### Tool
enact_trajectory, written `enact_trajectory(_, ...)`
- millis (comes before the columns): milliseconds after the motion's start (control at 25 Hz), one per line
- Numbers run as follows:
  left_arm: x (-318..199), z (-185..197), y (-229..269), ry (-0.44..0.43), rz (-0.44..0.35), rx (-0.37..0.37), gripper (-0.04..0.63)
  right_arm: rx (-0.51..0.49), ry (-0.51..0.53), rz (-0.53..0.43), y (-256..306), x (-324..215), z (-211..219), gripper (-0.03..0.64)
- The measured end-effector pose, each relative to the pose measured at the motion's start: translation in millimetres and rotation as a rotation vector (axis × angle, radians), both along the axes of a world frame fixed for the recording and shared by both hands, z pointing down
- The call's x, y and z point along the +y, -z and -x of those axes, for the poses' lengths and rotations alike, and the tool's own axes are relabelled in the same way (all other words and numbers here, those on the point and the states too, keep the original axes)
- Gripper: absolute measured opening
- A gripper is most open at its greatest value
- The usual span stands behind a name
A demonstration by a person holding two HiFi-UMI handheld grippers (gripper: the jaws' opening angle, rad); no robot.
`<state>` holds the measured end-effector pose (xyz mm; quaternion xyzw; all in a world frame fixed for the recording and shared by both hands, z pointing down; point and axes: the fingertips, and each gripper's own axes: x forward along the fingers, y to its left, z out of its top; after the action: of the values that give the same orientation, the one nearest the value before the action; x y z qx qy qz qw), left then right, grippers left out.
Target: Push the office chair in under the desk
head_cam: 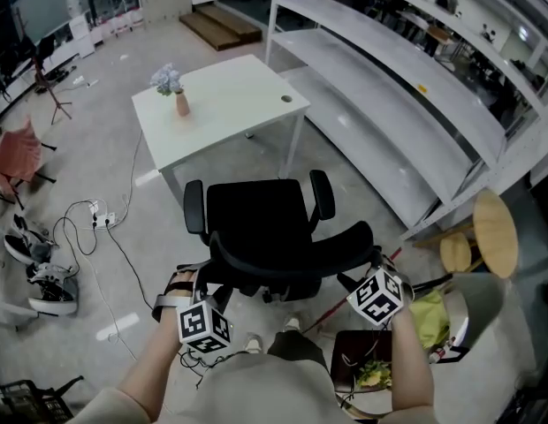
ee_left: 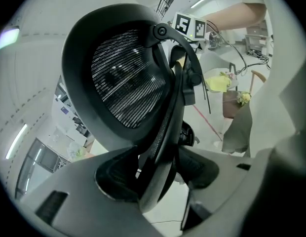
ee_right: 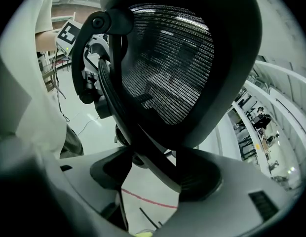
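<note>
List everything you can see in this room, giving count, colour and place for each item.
office chair: one, black, centre, facing the desk
desk: one, white, beyond the chair
vase of flowers: one, pinkish vase with pale blooms, desk's left corner
shelving: one run, white, right side
stools: two, round wooden tops, lower right
power strip: one, white, on the floor at left, with cables
shoes: a few, black and white, floor at far left
left gripper: one, grey, shut on the office chair
right gripper: one, grey, shut on the office chair
</note>
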<state>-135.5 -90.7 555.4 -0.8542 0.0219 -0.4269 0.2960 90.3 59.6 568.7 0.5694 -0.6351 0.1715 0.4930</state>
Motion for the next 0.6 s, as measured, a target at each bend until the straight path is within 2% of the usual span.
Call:
enact_trajectory(240, -15, -10, 4, 0.037, -0.014, 0.035, 0.249, 0.006, 0.057, -0.017, 3, -24, -15, 0.284)
enact_trajectory(480, -41, -27, 5, 0.083, -0.016, 0.063, 0.261, 0.058, 0.112, 0.064, -1, -56, -37, 0.265)
enact_trajectory(600, -60, -33, 4, 0.124, -0.012, 0.059, 0.267, 0.089, 0.156, 0.065, -3, -80, -47, 0.253)
